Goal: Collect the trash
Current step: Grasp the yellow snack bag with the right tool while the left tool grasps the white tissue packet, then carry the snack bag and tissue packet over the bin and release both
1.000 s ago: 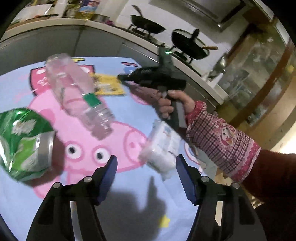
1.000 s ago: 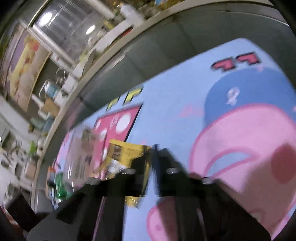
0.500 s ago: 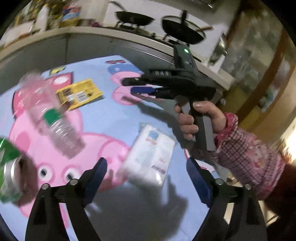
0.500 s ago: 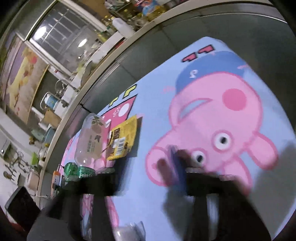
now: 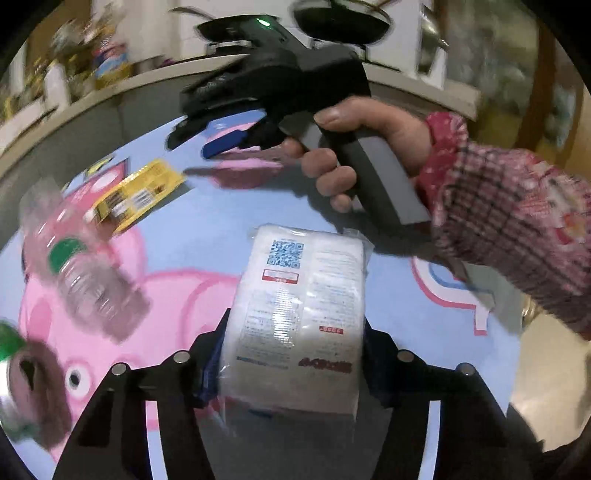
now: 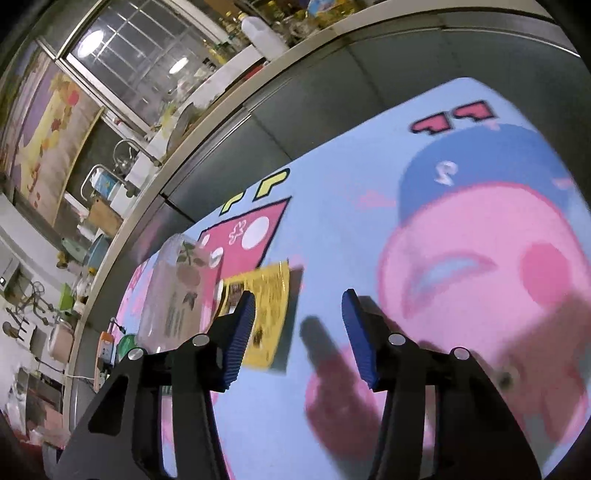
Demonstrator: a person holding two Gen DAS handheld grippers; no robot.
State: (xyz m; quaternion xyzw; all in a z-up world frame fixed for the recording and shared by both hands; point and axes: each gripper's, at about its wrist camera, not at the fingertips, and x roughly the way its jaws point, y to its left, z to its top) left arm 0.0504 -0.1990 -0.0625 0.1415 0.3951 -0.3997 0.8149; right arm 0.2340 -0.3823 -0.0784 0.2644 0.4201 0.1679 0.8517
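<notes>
A white plastic-wrapped tissue pack (image 5: 299, 302) lies on the blue pig-print mat (image 5: 207, 229), between the fingers of my left gripper (image 5: 291, 354). Its jaws are closing and the pads press on the pack's two sides. My right gripper (image 6: 301, 332), also in the left wrist view (image 5: 195, 136), hovers above the mat with its jaws closing and nothing between them. A yellow wrapper (image 6: 269, 314) lies flat just beyond its left finger (image 6: 240, 332). A clear plastic bottle (image 5: 85, 273) with a green band lies left of the pack. A green can (image 5: 7, 347) shows at the left edge.
A person's hand (image 5: 351, 147) in a red plaid sleeve holds the right gripper over the far part of the mat. Grey cabinet fronts (image 6: 332, 85) and a counter with pans (image 5: 340, 18) run behind the mat. The bottle (image 6: 177, 295) lies beside the wrapper.
My left gripper came forward and down, its jaws widened, then closed around the tissue pack. My right gripper went from shut to open and swung across the mat near the yellow wrapper.
</notes>
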